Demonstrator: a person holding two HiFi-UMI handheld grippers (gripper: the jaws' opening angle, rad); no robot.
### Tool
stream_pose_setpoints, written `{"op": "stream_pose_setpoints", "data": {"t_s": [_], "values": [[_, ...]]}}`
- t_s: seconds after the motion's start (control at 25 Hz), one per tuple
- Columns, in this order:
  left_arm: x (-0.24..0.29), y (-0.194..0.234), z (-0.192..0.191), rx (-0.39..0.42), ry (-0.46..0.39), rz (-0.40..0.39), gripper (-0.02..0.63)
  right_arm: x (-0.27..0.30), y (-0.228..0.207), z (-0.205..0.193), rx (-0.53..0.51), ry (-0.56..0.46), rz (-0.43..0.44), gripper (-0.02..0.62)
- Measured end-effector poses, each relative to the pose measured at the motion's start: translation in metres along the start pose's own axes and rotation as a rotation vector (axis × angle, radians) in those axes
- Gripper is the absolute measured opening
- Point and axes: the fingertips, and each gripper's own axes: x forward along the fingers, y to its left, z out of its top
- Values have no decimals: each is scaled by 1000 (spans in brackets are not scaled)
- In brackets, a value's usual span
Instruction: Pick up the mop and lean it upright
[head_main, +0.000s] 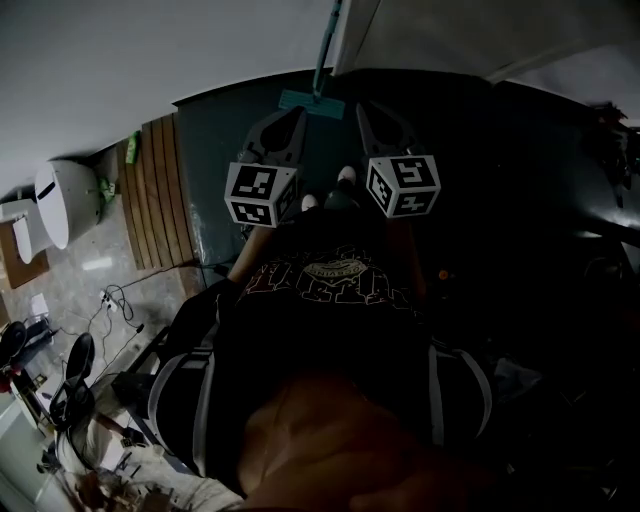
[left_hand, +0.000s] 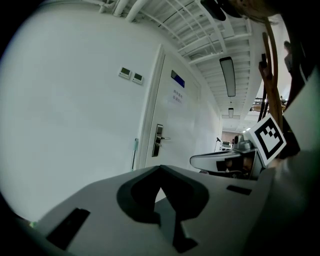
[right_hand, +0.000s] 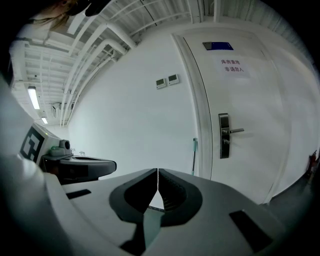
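The mop stands upright against the white wall beside the door frame. Its teal handle (head_main: 324, 45) rises from a flat teal head (head_main: 311, 102) on the dark floor. The handle shows as a thin teal pole (left_hand: 135, 151) in the left gripper view and again as a pole (right_hand: 194, 156) in the right gripper view. My left gripper (head_main: 297, 114) and right gripper (head_main: 362, 108) are held side by side in front of the person's chest, pointing at the mop and apart from it. Left gripper (left_hand: 160, 168) is shut and empty. Right gripper (right_hand: 158, 170) is shut too, with nothing between its jaws.
A white door (right_hand: 255, 100) with a metal handle (right_hand: 228, 133) is right of the mop. A wooden slat mat (head_main: 158, 195) and a white round fixture (head_main: 62, 203) lie to the left. Cables and clutter (head_main: 110, 300) cover the tiled floor at lower left.
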Motion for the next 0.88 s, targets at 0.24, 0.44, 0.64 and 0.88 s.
{"op": "stream_pose_setpoints", "data": {"t_s": [0.24,0.44,0.64,0.88], "values": [[14,10,3,-12,-4,5,47,15,-12,2,-3,11,-1,20],[42,27,12,-16,2,22,46,49,-29,15,-12,17,23,20],[78,45,32,-7,-12,38,48,84,-47,35,-27,6,55,20],[127,47,57,5,-26,56,46,110,-88,58,-30,-10,82,20]]}}
